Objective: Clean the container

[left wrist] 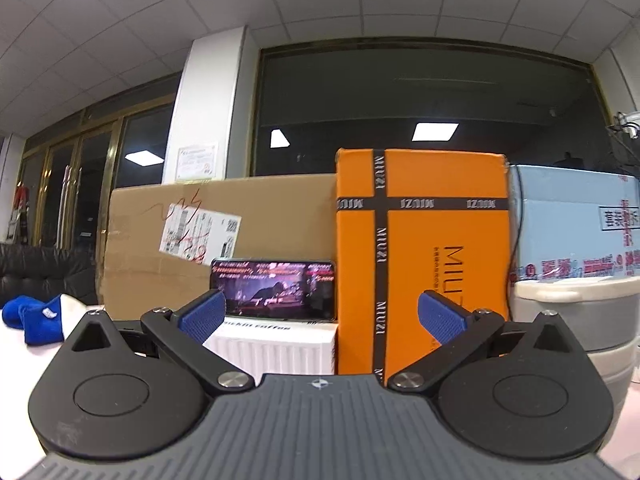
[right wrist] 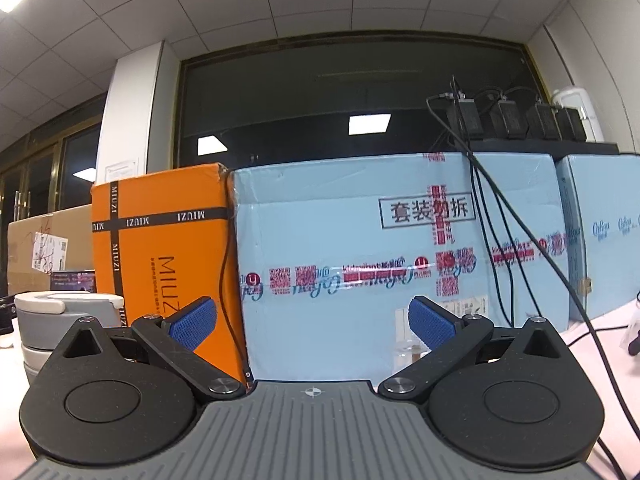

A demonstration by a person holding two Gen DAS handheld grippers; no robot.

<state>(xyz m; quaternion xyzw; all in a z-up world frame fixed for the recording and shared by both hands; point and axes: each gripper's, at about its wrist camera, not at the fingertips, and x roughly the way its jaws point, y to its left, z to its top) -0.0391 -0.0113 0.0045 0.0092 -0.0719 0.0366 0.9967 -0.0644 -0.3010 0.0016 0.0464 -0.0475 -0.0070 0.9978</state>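
left gripper (left wrist: 320, 316) spread wide, grasping nothing | right gripper (right wrist: 313, 322) spread wide, empty | grey stacked container (left wrist: 580, 316) upright, long axis vertical, beside orange box (left wrist: 420, 240) on worktop (left wrist: 24, 356)

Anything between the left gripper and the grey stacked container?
Nothing visible. The left gripper is open and empty, aimed at the orange box; the grey container stands off to its right on the table, with no object across that gap.

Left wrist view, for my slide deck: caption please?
Open left gripper faces orange box; grey container at right.
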